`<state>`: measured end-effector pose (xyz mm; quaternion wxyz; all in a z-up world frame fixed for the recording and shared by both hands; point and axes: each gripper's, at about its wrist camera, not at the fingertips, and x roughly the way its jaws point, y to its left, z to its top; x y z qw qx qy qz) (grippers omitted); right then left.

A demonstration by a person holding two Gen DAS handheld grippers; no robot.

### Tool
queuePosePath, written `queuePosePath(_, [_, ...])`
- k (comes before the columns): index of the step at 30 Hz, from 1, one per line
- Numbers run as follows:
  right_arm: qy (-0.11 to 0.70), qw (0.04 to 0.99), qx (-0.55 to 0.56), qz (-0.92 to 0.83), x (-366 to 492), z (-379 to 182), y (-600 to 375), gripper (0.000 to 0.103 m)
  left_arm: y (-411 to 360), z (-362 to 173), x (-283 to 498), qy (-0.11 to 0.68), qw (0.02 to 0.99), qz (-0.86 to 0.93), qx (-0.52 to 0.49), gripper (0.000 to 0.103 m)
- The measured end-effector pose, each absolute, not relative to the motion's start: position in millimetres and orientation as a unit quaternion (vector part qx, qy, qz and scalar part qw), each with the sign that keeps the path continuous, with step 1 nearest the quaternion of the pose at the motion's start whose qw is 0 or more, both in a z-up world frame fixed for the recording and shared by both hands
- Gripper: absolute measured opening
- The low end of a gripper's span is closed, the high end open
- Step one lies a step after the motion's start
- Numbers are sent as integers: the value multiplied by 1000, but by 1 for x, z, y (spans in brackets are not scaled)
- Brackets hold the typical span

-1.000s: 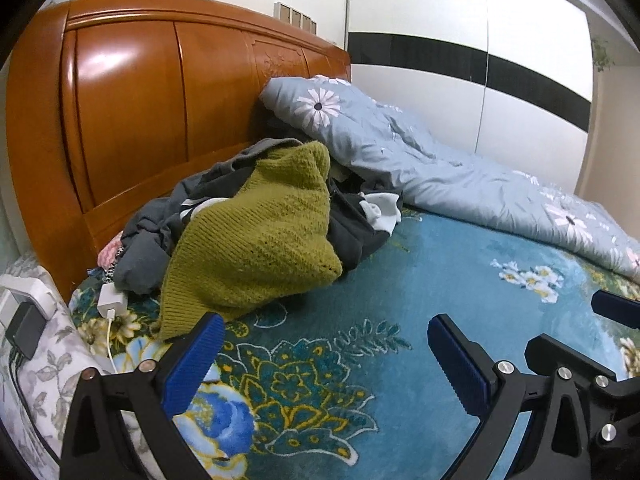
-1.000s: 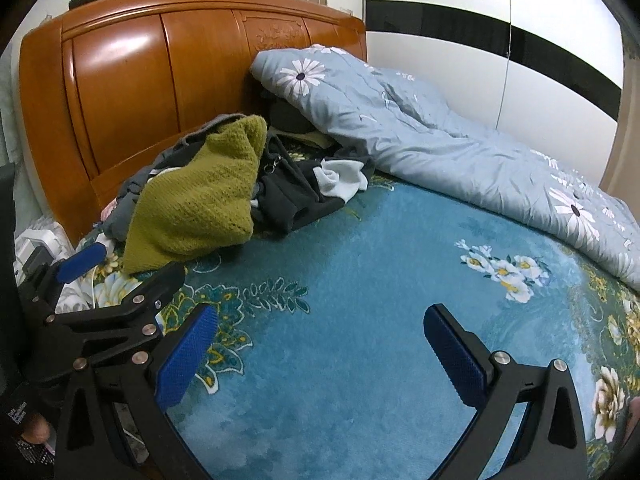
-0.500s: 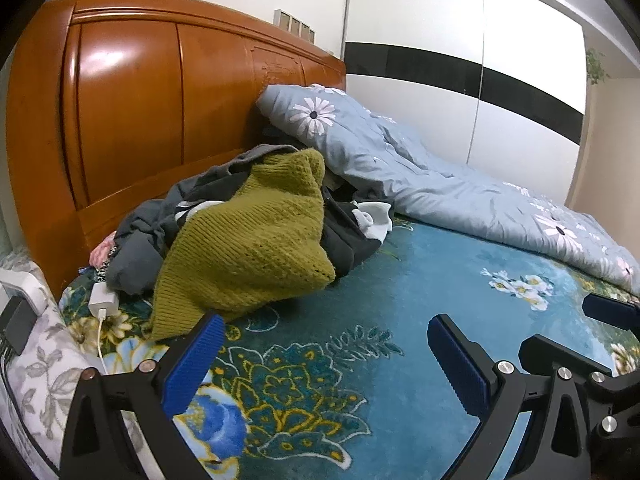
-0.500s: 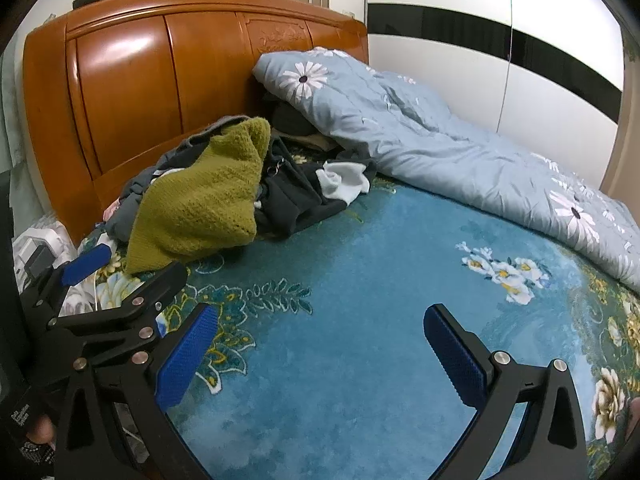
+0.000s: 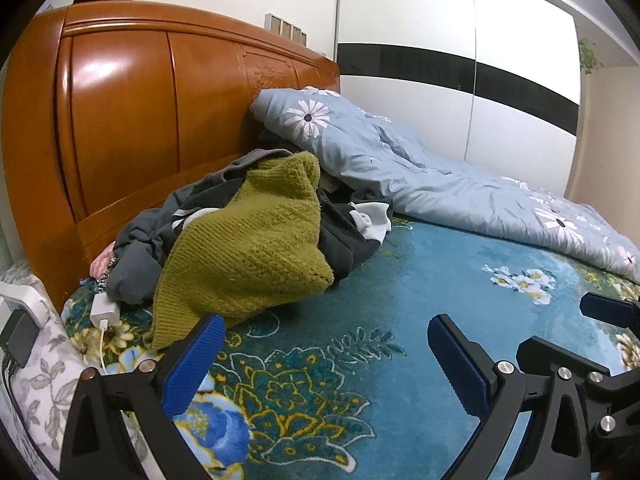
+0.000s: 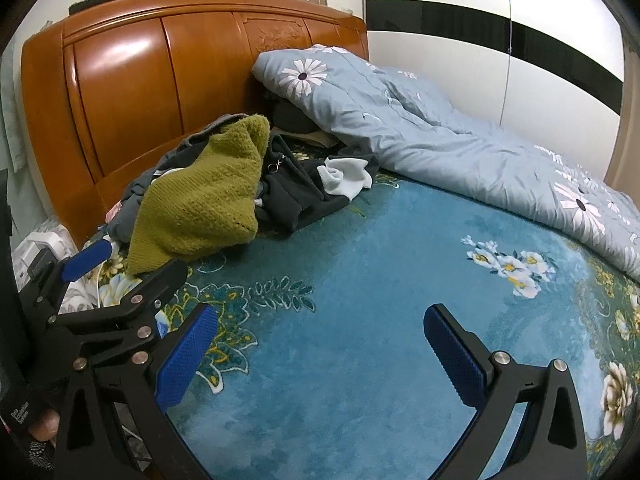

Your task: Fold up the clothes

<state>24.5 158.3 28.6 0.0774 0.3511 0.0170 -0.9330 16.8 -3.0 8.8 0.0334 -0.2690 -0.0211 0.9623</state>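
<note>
A pile of clothes lies on the bed by the headboard: an olive green knit sweater [image 5: 248, 248] [image 6: 208, 196] on top, dark grey garments [image 5: 136, 256] [image 6: 296, 196] under it and a white piece [image 5: 374, 218] [image 6: 346, 178] at the right. My left gripper [image 5: 322, 356] is open and empty above the blue floral bedspread [image 5: 400, 300], just short of the sweater's lower edge. My right gripper [image 6: 320, 352] is open and empty over the bedspread [image 6: 380, 272], farther from the pile. The left gripper also shows in the right wrist view [image 6: 120, 268].
A wooden headboard [image 5: 132, 128] stands behind the pile. A light blue flowered duvet [image 5: 420, 176] [image 6: 420, 136] lies bunched along the far side. A white charger with cable [image 5: 102, 312] lies left of the pile. A white wardrobe with a black stripe [image 5: 500, 80] is beyond.
Both grippers have drifted slightly and the views tilted up a little; the pile sits a bit lower and closer in the left view. Both stay open and empty.
</note>
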Motion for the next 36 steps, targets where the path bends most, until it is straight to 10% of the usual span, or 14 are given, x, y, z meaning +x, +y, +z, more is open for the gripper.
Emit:
queuePosePath(23, [7, 80, 380, -922, 10, 7, 170, 103, 9, -10, -3, -16, 40, 952, -303, 103])
queuePosePath(36, [-26, 28, 424, -905, 9, -29, 236, 103, -101, -23, -113, -8, -125, 947, -296, 103])
